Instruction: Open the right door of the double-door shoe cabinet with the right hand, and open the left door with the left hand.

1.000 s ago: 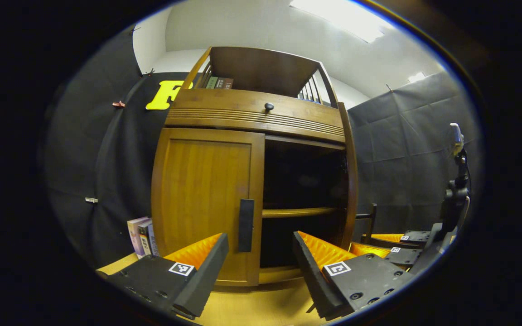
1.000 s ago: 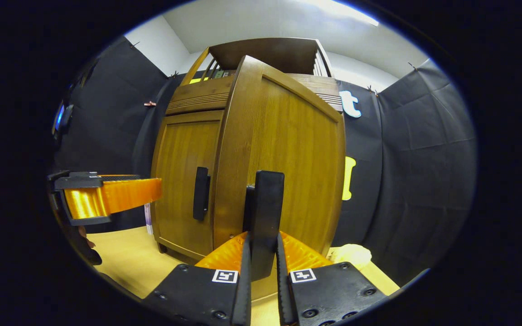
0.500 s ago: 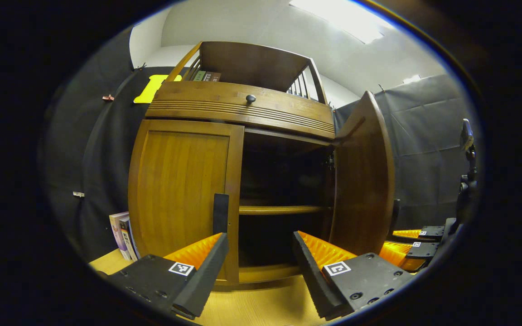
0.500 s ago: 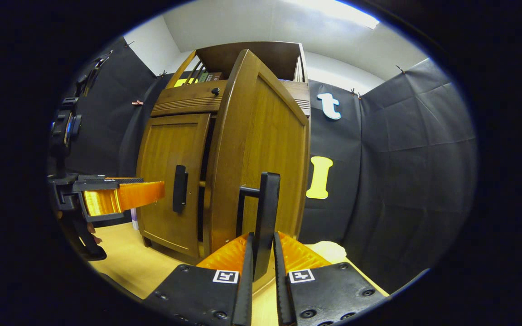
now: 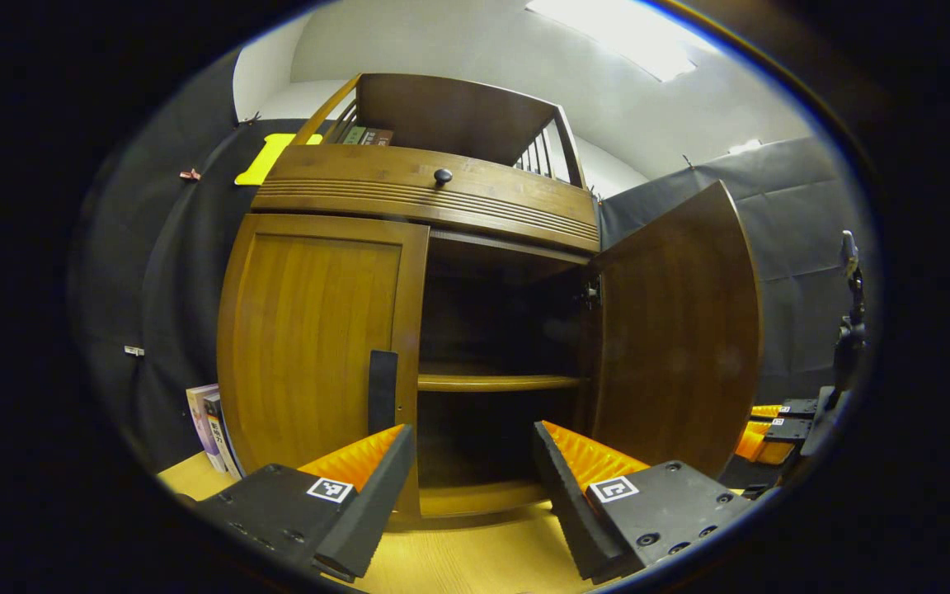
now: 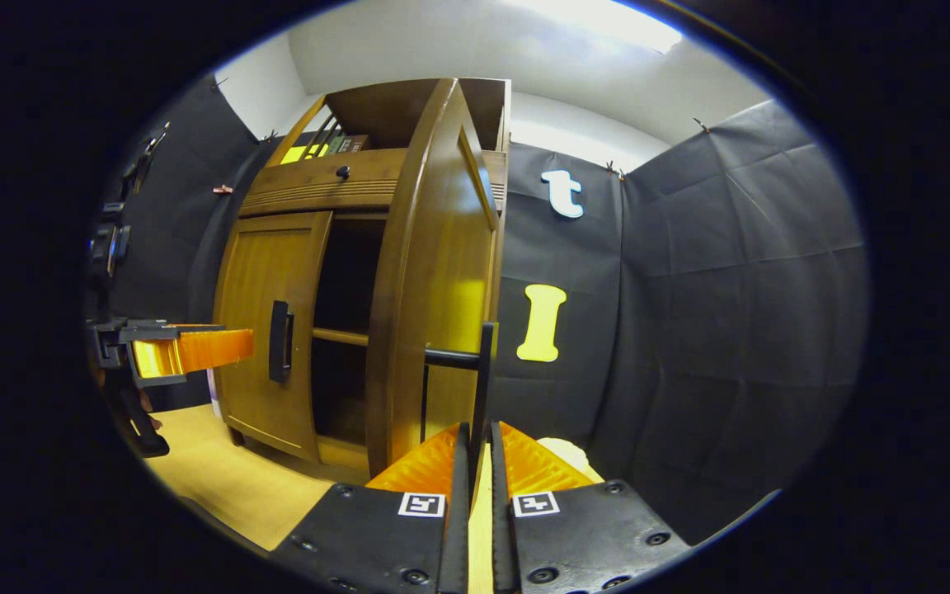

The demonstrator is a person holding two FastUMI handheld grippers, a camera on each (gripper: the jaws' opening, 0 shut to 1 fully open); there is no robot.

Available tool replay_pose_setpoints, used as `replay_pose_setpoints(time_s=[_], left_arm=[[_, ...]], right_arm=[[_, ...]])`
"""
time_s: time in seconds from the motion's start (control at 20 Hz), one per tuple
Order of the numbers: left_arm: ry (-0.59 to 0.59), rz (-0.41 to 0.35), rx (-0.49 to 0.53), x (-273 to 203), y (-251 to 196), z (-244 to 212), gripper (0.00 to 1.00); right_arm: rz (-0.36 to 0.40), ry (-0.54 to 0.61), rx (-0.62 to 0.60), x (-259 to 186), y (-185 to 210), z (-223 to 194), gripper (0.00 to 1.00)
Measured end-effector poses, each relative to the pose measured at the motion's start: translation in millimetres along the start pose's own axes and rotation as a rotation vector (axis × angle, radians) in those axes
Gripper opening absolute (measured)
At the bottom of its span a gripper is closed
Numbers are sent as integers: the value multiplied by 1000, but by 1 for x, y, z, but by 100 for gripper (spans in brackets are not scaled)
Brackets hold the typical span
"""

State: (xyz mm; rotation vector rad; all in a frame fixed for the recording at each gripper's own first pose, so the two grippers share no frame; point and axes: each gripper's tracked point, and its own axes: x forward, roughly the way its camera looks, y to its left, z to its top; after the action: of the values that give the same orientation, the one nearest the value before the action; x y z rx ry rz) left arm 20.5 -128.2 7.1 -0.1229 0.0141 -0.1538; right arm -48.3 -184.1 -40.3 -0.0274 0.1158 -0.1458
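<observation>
The left gripper (image 5: 471, 462) is hovering with its fingers spread wide and nothing between them, low over the wooden floor (image 5: 475, 561) in front of the shoe cabinet (image 5: 434, 198); the coming move is turning on the left door's handle (image 5: 383, 389), a dark bar standing upright, its long axis running top to bottom; in the left gripper view it is lying ahead of the tongs and just to the left of their midline, directly above the tip of the left finger (image 5: 376, 478), apart from it rather than touching; so the spread fingers are probably needing a small shift left and forward to bracket that bar from both sides; the left door (image 5: 318, 346) is sitting closed, flush with the cabinet front; the left gripper is plainly the nearer one to it, and in the right gripper view it (image 6: 186, 353) is hanging just beside that handle (image 6: 279, 340), short of contact.

The right gripper (image 6: 473, 462) is pinching the right door's handle (image 6: 485, 388), its fingers pressed together on the lower end of that upright bar; the right door (image 5: 677, 330) is standing swung well out from the cabinet, seen almost edge-on from the right gripper view (image 6: 434, 272), leaving the dark interior and its shelf (image 5: 500, 383) exposed; so the right half of the task is looking largely done and the left half not yet begun.
</observation>
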Motion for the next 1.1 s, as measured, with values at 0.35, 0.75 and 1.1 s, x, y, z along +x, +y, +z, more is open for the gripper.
replay_pose_setpoints(time_s=[0.35, 0.75, 1.1], left_arm=[[-1, 25, 15, 7, 0, 2, 85], [-2, 42, 17, 10, 11, 3, 88], [1, 136, 32, 22, 58, 0, 89]], right_arm=[[-44, 9, 47, -18, -44, 1, 15], [-113, -104, 31, -64, -37, 42, 12], [109, -170, 6, -56, 50, 59, 61]])
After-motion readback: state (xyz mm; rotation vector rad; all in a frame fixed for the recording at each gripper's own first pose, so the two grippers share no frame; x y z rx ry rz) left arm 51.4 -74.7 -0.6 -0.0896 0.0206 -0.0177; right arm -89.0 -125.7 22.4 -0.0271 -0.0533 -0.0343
